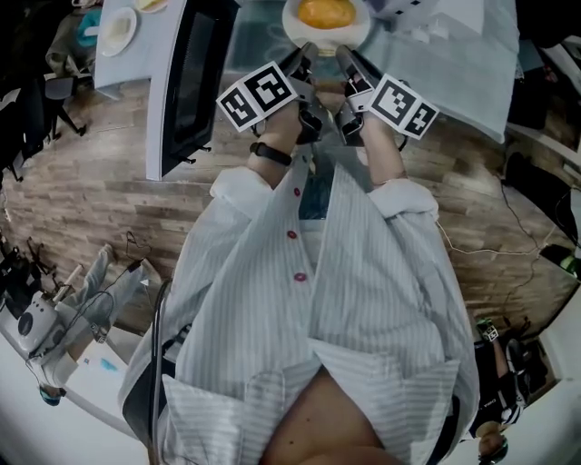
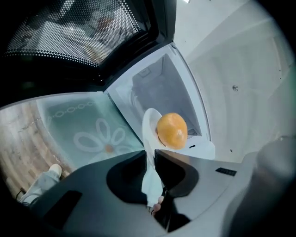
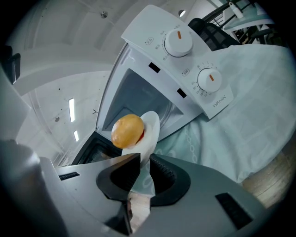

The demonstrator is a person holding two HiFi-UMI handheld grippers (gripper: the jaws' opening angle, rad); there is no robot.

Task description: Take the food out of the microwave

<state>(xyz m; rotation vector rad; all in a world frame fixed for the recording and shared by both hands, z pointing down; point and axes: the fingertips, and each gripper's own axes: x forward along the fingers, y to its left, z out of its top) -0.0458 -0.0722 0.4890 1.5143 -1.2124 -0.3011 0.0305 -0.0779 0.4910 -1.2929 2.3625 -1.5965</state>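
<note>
- Item: plate [image 1: 292, 27], white and round, bearing the food [image 1: 327, 12], an orange-yellow domed bun at its middle. Position: top centre of the head view, held over the pale green tablecloth [image 1: 454, 64], outside the oven.
- Left gripper [image 1: 307, 50]: clenched on the plate's near rim. In the left gripper view the jaws stand close on either face of the thin plate [image 2: 149, 127], with the food [image 2: 172, 130] just beyond the tips.
- Right gripper [image 1: 345, 53]: likewise clamped on the near rim, just beside the left one. In its own view the ribbed pads [image 3: 157, 167] press on the plate [image 3: 150, 127], and the food [image 3: 127, 131] sits beyond them.
- Microwave [image 3: 185, 60]: white, with two knobs and its cavity open behind the plate. Its dark door [image 1: 186, 82] is swung wide at the upper left of the head view.
- Governing relation: the plate lies straight ahead of both grippers, which converge on the one rim nearest the person. Neither hand is nearer. The plate's weight and the food hang out past the tips. The plate is round, so it has no long axis, and the jaws cross its rim edge-on.
- Assessment: the food appears already clear of the cavity. The next move probably calls for both hands travelling together with the plate kept level, since a rim grip on one side lets the far edge dip and the bun slide.
</note>
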